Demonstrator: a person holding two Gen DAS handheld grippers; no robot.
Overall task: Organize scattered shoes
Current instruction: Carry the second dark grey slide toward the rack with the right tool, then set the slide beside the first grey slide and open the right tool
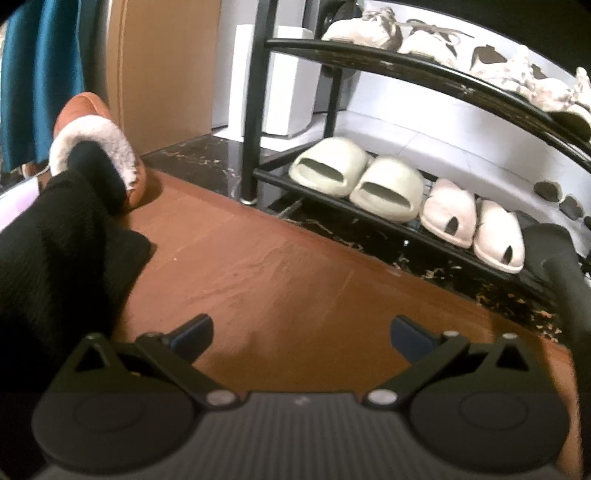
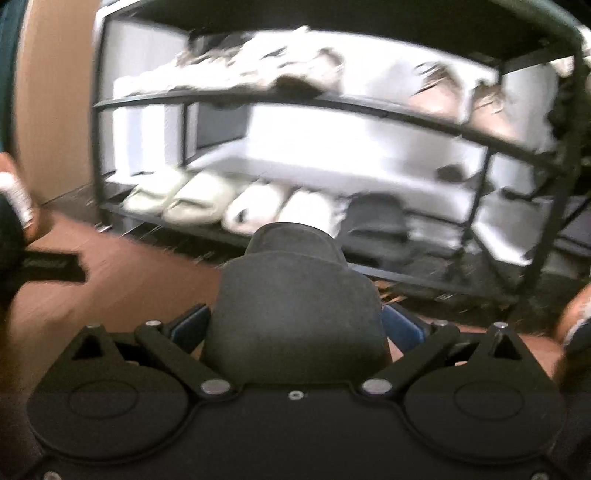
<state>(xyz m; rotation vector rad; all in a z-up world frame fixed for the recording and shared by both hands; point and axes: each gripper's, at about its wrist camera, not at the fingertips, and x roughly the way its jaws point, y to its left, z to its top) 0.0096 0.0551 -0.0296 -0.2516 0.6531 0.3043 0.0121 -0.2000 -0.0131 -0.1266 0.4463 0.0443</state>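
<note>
A home, by the shoe rack near a door.

Black metal shoe rack (image 1: 369,64) standing on a dark shiny floor strip (image 1: 207,155) next to a red-brown wood floor (image 1: 258,266). Soft house slippers in pairs on the low shelf: pale green slides (image 1: 354,179) and white slippers (image 1: 472,225). Sneakers (image 1: 391,31) on the shelf above. Fluffy brown slipper (image 1: 99,144) on a foot, blue curtain (image 1: 40,74) behind.
</note>
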